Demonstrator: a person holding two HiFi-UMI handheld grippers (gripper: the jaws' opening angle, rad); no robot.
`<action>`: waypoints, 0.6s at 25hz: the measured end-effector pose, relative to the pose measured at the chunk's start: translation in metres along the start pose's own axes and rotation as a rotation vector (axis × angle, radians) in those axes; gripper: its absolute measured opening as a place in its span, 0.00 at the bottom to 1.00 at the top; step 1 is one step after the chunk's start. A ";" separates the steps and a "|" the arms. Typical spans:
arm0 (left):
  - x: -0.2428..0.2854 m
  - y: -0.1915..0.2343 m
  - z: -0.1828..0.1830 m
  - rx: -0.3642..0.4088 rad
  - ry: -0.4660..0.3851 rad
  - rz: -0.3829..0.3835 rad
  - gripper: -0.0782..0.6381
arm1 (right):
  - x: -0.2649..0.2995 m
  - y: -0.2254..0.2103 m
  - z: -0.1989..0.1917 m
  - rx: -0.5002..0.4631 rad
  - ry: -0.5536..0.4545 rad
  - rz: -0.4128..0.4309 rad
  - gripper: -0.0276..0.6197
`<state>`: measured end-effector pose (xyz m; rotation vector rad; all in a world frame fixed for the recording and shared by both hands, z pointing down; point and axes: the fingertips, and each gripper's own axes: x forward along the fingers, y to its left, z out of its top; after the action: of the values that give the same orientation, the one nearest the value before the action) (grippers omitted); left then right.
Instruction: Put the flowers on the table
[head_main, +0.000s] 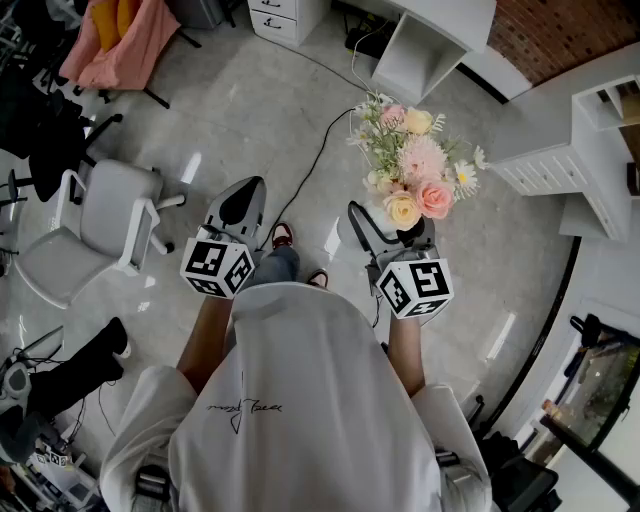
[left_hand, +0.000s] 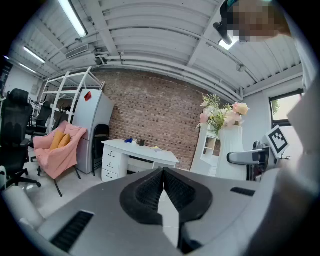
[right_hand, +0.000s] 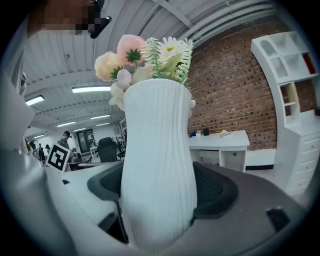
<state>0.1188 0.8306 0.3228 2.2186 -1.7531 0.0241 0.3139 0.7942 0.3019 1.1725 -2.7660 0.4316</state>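
My right gripper (head_main: 385, 222) is shut on a white ribbed vase (right_hand: 157, 165), its black pads pressing both sides of the vase's body. The vase stands upright and holds a bunch of pink, cream and white flowers (head_main: 415, 165), whose blooms (right_hand: 145, 57) rise above its rim. My left gripper (head_main: 240, 205) is held level beside it, about a hand's width to the left, shut with nothing between its pads (left_hand: 162, 192). A white desk (left_hand: 140, 152) stands against the brick wall ahead. Vase and flowers (left_hand: 222, 117) also show at the right of the left gripper view.
A white office chair (head_main: 95, 225) stands to my left on the grey floor, with a pink cloth over a chair (head_main: 120, 45) beyond it. White shelving (head_main: 575, 150) lies to the right. A black cable (head_main: 320, 150) runs across the floor ahead.
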 end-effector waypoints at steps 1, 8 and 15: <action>0.000 -0.001 -0.001 0.000 -0.006 0.001 0.12 | -0.001 0.000 -0.001 -0.001 -0.004 0.003 0.68; 0.010 0.030 0.013 -0.011 -0.033 -0.010 0.12 | 0.031 0.010 0.009 -0.003 -0.021 0.011 0.68; 0.026 0.100 0.043 -0.035 -0.036 -0.029 0.12 | 0.105 0.034 0.041 0.028 -0.054 0.027 0.68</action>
<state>0.0220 0.7753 0.3108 2.2326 -1.7255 -0.0527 0.2168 0.7320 0.2769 1.1707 -2.8342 0.4496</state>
